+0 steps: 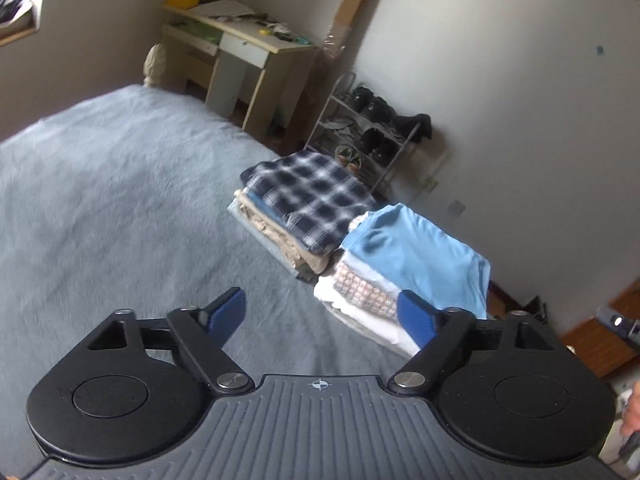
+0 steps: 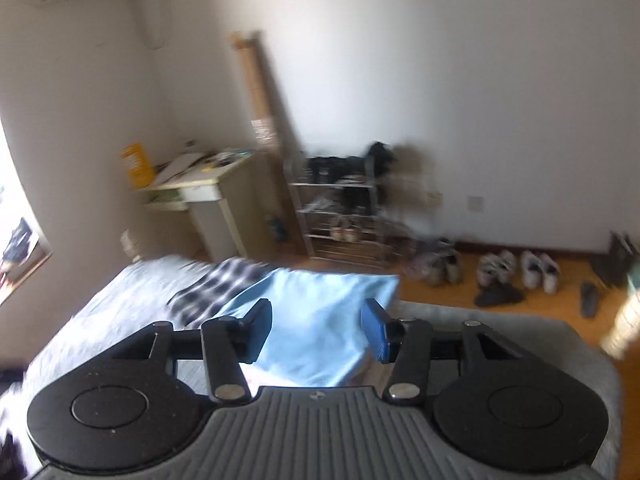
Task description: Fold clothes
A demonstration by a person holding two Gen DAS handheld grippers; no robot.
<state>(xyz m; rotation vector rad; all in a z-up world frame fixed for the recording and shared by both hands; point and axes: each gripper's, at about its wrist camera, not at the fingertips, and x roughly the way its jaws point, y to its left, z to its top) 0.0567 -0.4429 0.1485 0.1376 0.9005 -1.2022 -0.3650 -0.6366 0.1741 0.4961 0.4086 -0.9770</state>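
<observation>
Both tongs empty, blue shirt just stacked

Left tongs point(image 1: 322, 316) gape wide, right tongs point(image 2: 318, 332) half open, gripping nothing; the blue shirt point(image 1: 420, 256) tops the near pile just ahead, beside the plaid stack point(image 1: 308, 196). Pull clear without snagging it.

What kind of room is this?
Most likely a bedroom: there is a bed with folded clothes stacked on it, a small cluttered desk by the wall, and a shoe rack beside it.

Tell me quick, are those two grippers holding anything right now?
Left gripper: open, holding nothing.
Right gripper: open, holding nothing; the blue shirt lies beyond it.
</observation>
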